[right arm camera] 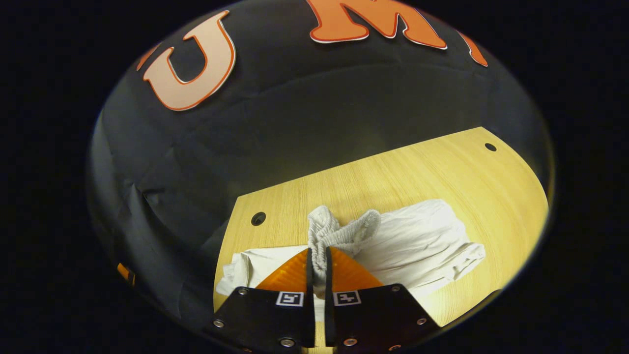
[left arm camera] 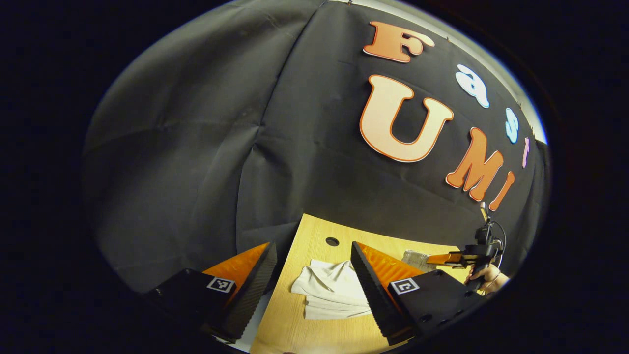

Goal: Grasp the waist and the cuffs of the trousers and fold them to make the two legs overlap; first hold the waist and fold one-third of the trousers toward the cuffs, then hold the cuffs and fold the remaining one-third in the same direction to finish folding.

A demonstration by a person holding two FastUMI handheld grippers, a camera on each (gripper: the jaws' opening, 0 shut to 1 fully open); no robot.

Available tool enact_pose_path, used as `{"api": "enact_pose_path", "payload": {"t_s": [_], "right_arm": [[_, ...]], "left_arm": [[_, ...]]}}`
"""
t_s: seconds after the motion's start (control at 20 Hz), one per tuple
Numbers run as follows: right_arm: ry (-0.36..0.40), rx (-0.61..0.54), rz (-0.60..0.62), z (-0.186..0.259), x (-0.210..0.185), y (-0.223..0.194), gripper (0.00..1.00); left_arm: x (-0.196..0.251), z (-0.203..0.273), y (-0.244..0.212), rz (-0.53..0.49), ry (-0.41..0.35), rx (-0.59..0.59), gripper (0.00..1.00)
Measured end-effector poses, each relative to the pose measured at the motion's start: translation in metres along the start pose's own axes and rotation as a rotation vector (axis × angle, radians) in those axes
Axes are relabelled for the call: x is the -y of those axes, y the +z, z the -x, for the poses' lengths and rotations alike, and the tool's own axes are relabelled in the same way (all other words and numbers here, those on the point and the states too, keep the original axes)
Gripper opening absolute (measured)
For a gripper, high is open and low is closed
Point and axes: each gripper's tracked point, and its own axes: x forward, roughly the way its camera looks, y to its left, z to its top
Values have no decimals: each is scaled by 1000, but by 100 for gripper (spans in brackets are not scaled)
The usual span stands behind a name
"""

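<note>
My right gripper (right arm camera: 318, 260) clamped on elastic waist (right arm camera: 344, 228) of trousers (right arm camera: 417, 246); legs run rightward across table (right arm camera: 393, 172). My left gripper (left arm camera: 314, 275) wide open, empty, above cuffs (left arm camera: 334, 290).

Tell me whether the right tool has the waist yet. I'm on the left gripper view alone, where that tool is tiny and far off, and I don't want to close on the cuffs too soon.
Observer: Yes. In the right gripper view the right tool is shut on the elastic waistband, with both fingers pressing it.
Operator: Is the waistband lying flat?
Observer: No. It stands bunched up above the fingertips, raised off the rest of the trousers.
Operator: Where is the rest of the cloth?
Observer: It lies on the wooden table on both sides of that tool, with the larger heap in the right of that view.
</note>
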Motion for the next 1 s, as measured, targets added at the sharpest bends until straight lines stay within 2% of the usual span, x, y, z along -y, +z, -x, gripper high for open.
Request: {"api": "enact_pose_path", "payload": {"t_s": [0.1, 0.15, 0.2, 0.25, 0.35, 0.4, 0.5, 0.75, 1.0], "right_arm": [[97, -69, -19, 1, -18, -19, 13], [131, -88, -24, 3, -30, -24, 38], [138, -85, -16, 6, -37, -28, 63], [133, -74, 1, 8, -36, -26, 63], [117, -64, 16, 13, -24, -24, 90], [116, -56, 8, 16, -19, -19, 99], [107, -35, -22, 24, -1, -8, 99], [58, -9, -67, 37, 53, 8, 99], [28, -24, -87, 41, 92, 10, 99]], "left_arm": [[5, -2, -3, -23, -2, -5, 99], [9, -1, -3, -29, -5, -10, 96], [13, -3, -4, -31, -8, -14, 99], [15, -4, -7, -25, -9, -16, 99], [19, -7, -16, 11, -10, -37, 99], [22, -9, -22, 38, -11, -52, 99], [22, -15, -40, 109, -4, -97, 99], [27, -31, -101, 366, 18, -242, 99], [32, -20, -168, 682, 53, -374, 100]]}}
